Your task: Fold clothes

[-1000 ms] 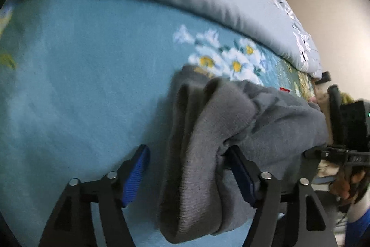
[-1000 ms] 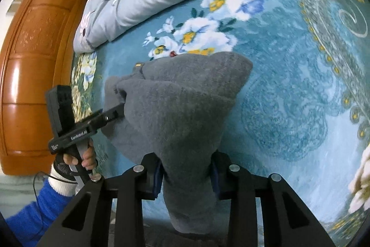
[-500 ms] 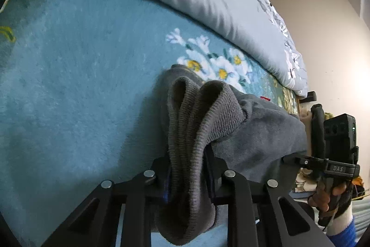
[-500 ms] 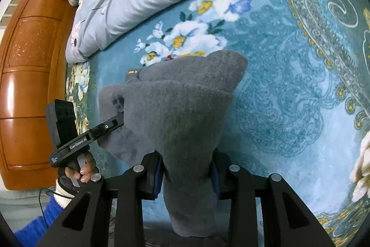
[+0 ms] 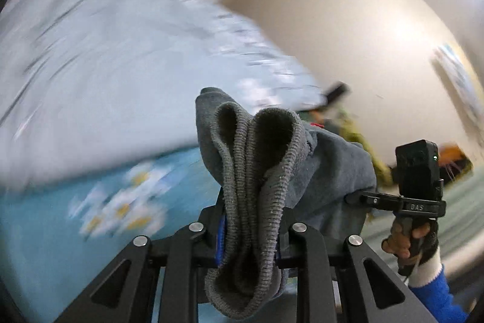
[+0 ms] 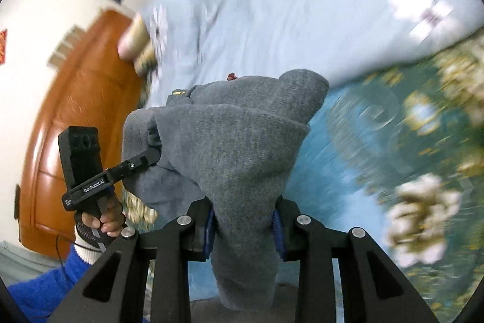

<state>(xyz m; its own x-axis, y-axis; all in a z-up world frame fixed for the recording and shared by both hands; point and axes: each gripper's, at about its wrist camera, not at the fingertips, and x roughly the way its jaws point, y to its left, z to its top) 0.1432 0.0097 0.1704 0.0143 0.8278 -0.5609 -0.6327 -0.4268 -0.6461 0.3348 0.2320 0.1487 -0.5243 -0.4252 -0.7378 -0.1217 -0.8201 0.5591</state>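
A: Grey knit garment (image 5: 257,171), where is it held?
B: Its bunched ribbed edge sits pinched between the blue-padded fingers (image 5: 220,235) of the left gripper (image 5: 248,235), which has just closed on it. The cloth loops above the jaws and hangs below them.

A: And the other end?
B: The right gripper (image 6: 243,224) clamps a thick fold of the same garment between its pads; its jaws have been easing slightly closer. The cloth spreads from there toward the far gripper, held above the bed.

A: Any writing?
B: From the right wrist, the left tool's bar reads "GenRobot.AI". From the left wrist, the right tool's bar shows letters like "DAS"; a small green light glows on its camera block.

A: Beyond that?
B: Bare fingers and a blue sleeve (image 6: 39,289) with a white cuff grip each handle. Beneath, blurred: a teal floral blanket (image 5: 45,232), a pale blue quilt (image 6: 272,20), an orange wooden headboard (image 6: 81,117).
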